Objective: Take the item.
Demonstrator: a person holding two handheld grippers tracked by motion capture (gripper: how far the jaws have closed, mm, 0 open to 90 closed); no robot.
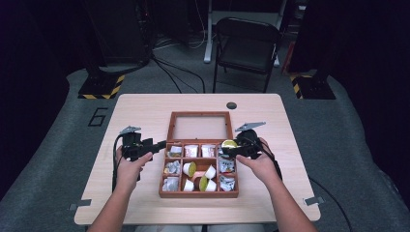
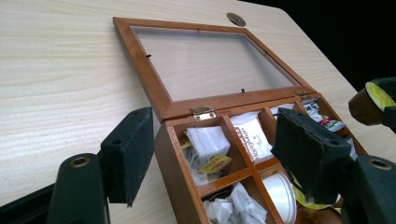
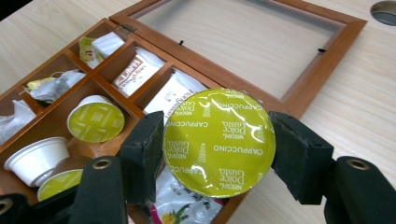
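The right gripper (image 3: pixel 218 144) is clenched on a green-lidded coffee capsule (image 3: pixel 218 142), one black pad on each side of its rim, and holds it above the far right corner of the wooden box (image 1: pixel 198 193), whose glass lid (image 1: pixel 199 126) lies flat open beyond it. To do this step well, I judge the grip should stay square on the rim so the capsule cannot tip, and the hand should travel level until it is over the chosen compartment or clear of the box wall. Below and left of these jaws lie more capsules (image 3: pixel 95 122) and sachets. The right hand (image 1: pixel 263 162) angles inward. The left gripper (image 2: pixel 224 154) is released, jaws wide, astride the box's near left corner, holding nothing.
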